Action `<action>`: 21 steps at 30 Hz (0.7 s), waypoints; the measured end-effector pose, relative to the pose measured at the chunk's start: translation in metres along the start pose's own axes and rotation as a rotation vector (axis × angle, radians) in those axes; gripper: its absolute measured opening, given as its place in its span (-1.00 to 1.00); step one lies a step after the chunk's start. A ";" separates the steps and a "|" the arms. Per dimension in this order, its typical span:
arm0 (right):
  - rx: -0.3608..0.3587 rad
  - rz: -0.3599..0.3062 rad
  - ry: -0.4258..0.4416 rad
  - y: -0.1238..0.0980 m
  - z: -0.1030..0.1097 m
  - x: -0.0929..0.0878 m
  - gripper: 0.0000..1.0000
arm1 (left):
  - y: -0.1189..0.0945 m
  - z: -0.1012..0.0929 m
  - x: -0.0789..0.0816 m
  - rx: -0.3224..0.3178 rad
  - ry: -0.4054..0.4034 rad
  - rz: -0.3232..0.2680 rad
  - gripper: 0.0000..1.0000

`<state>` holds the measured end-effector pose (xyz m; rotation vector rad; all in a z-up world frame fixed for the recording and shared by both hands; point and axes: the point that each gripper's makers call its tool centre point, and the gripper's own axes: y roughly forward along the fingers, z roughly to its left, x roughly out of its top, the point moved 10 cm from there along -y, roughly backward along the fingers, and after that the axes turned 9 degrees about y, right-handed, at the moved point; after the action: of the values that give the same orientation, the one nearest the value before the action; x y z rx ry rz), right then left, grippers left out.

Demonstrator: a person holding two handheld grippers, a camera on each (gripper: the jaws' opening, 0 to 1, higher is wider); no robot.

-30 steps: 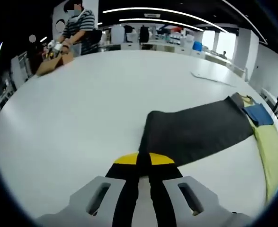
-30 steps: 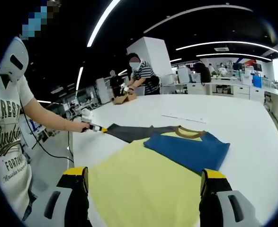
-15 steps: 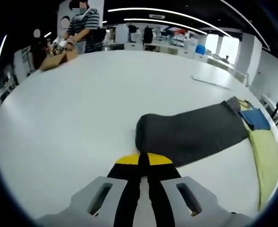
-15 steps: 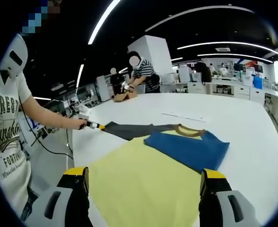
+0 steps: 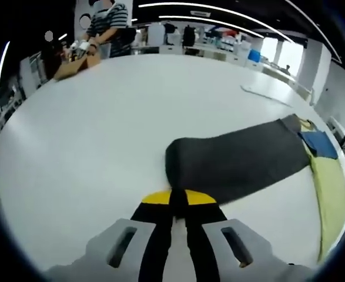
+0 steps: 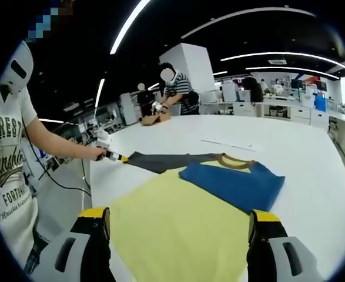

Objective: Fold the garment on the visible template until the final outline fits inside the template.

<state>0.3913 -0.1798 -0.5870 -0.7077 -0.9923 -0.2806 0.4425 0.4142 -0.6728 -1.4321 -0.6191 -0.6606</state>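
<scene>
R hand-held gripper (image 6: 178, 232) jaws wide apart, holding nothing, over yellow template (image 6: 178, 226) on counter (image 6: 313, 158). Blue garment (image 6: 234, 185) beyond; L hand-held gripper (image 5: 177, 202) clamps its dark sleeve (image 5: 237, 161). Person's shirt (image 6: 4, 170) reads "Sunshine".

An open-plan lab or workshop. Long ceiling light strips (image 6: 251, 10) run overhead. People (image 6: 177, 91) work at the big white surface (image 5: 101, 111), cluttered benches (image 6: 290, 108) behind.

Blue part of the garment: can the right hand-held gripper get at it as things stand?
Probably yes. The right hand-held gripper is open, and the blue part lies flat ahead of it with only the yellow template between. The left hand-held gripper grips the dark sleeve off to the side.
</scene>
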 end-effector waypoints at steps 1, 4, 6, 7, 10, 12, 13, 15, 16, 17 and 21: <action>-0.001 0.000 0.000 0.000 0.000 0.000 0.95 | 0.000 0.001 0.000 0.000 -0.014 -0.004 -0.74; -0.004 -0.001 0.000 -0.002 0.000 0.000 0.96 | 0.001 0.003 0.000 0.002 -0.054 -0.005 -0.49; -0.005 -0.001 0.000 -0.002 0.000 0.000 0.96 | 0.002 0.004 0.000 0.003 -0.062 -0.004 -0.49; -0.007 -0.001 0.001 -0.002 0.000 0.000 0.96 | 0.002 0.004 -0.001 0.001 -0.073 -0.004 -0.51; -0.011 0.000 -0.001 -0.002 -0.001 0.000 0.96 | 0.003 0.006 -0.001 0.006 -0.104 -0.010 -0.54; -0.012 -0.001 -0.003 -0.002 0.000 0.001 0.96 | 0.004 0.005 0.000 0.006 -0.102 -0.012 -0.55; -0.012 -0.002 -0.003 -0.002 0.000 0.001 0.96 | 0.005 0.004 0.001 0.005 -0.095 -0.012 -0.55; -0.014 -0.003 -0.004 -0.002 0.000 0.001 0.96 | 0.006 0.001 0.003 0.001 -0.095 -0.008 -0.58; -0.017 -0.001 -0.004 -0.002 0.000 0.001 0.96 | 0.007 0.000 0.003 0.005 -0.095 -0.005 -0.60; -0.019 0.003 -0.004 -0.002 0.000 0.001 0.95 | 0.007 0.000 0.004 0.012 -0.090 0.002 -0.65; -0.026 0.017 -0.016 -0.002 0.001 0.000 0.95 | 0.006 0.001 0.005 0.051 -0.102 0.027 -0.75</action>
<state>0.3898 -0.1805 -0.5859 -0.7421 -0.9987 -0.2739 0.4498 0.4149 -0.6730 -1.4311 -0.6903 -0.5490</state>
